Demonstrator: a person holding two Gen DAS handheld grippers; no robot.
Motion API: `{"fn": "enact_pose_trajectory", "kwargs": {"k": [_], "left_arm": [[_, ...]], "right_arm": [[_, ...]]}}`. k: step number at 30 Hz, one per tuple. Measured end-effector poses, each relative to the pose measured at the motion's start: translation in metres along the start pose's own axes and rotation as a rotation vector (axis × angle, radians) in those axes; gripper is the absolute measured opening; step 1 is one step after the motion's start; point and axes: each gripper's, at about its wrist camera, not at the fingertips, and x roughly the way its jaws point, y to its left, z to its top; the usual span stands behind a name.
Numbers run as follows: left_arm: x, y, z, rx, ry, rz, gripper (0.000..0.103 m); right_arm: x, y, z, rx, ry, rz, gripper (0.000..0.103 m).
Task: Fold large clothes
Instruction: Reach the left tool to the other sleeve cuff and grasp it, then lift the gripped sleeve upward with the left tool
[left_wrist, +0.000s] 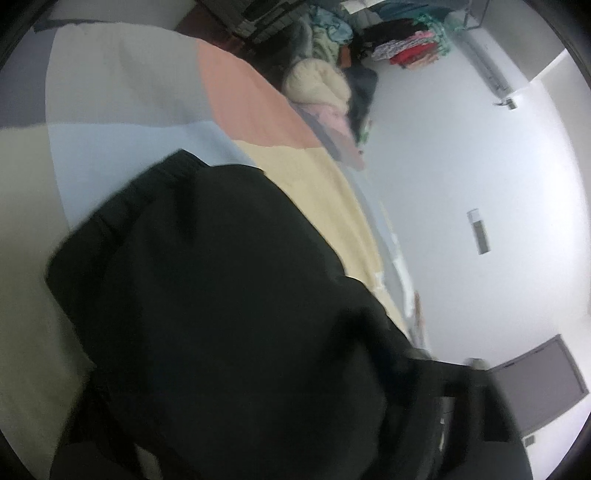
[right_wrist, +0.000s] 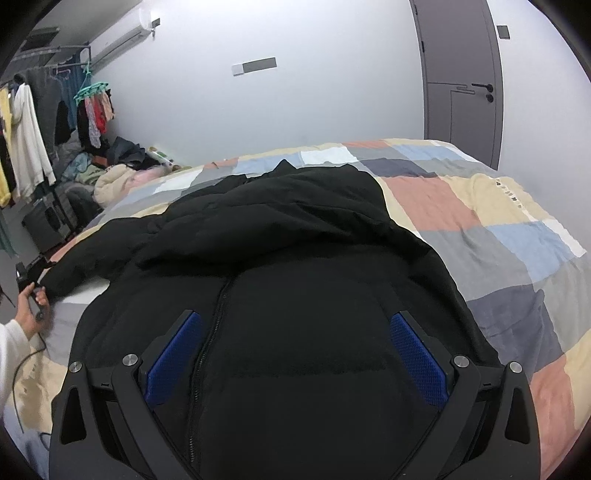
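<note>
A black puffer jacket (right_wrist: 295, 229) lies front-up on the patchwork quilt (right_wrist: 498, 236), zipper toward me. My right gripper (right_wrist: 295, 314) hovers open just above its lower front, blue pads (right_wrist: 417, 354) wide apart with nothing pinched. One sleeve (right_wrist: 85, 266) stretches left to the bed's edge, where a hand (right_wrist: 29, 306) holds my left gripper (right_wrist: 42, 286) at the cuff. In the left wrist view that black sleeve (left_wrist: 221, 295) fills the lower frame, blurred, and hides the fingers, so I cannot see whether they press on it.
Loose clothes (right_wrist: 110, 177) are heaped at the bed's far left, below a rack of hanging garments (right_wrist: 37, 122). A grey door (right_wrist: 461, 74) stands behind the bed. A cable (right_wrist: 22, 362) trails from the hand. A dark screen (left_wrist: 546, 384) sits on the wall.
</note>
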Motion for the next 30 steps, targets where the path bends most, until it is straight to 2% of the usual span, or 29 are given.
{"fn": "enact_pose_trajectory", "kwargs": {"k": [1,3,7,15,30], "left_arm": [[0.0,0.001,0.003,0.006,0.0,0.007,0.046],[-0.006,-0.006,0.008,0.041,-0.016,0.022,0.033],[-0.027,-0.023,0.012,0.103,-0.051,0.06,0.025],[-0.078,-0.089,0.019,0.249,-0.107,0.108,0.02],[-0.173,-0.247,-0.021,0.453,-0.159,0.046,0.019]], "right_arm": [[0.0,0.0,0.001,-0.004,0.0,-0.001,0.103],[0.0,0.002,0.001,-0.01,-0.004,0.0,0.103],[-0.005,0.002,0.002,-0.015,-0.015,0.008,0.103],[-0.021,-0.002,0.005,-0.013,-0.038,0.053,0.103],[-0.062,-0.016,0.003,-0.061,-0.109,0.094,0.103]]}}
